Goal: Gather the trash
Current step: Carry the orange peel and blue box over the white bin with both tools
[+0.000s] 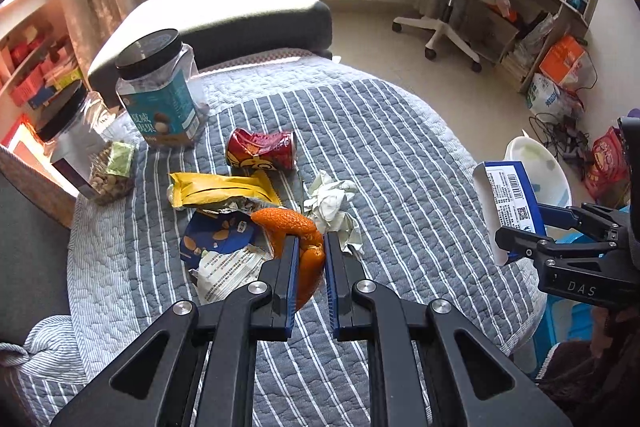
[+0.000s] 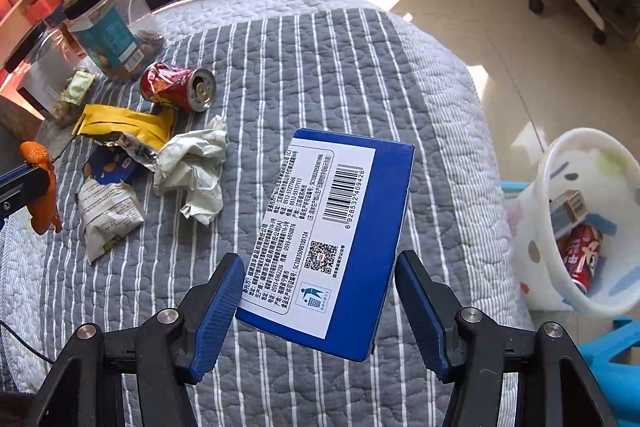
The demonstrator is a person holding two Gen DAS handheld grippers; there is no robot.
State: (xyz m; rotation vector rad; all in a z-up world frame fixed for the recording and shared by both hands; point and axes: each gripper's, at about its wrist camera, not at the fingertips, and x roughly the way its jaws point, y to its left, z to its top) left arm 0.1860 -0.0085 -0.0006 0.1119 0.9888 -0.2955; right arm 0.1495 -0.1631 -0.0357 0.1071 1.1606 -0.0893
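Trash collection partly done: two pieces are held, several are left on the table.

An orange peel is clenched between the fingers of the left gripper and is lifted above the striped cloth. A blue box is grasped by the right gripper, with the jaws set wide on its two sides, above the table's right part and near the white bin. In the bin a red can and a small box are already seen. On the cloth a crushed red can, a yellow wrapper, crumpled paper and torn snack bags are still to be collected. The two jars are judged not to be trash.
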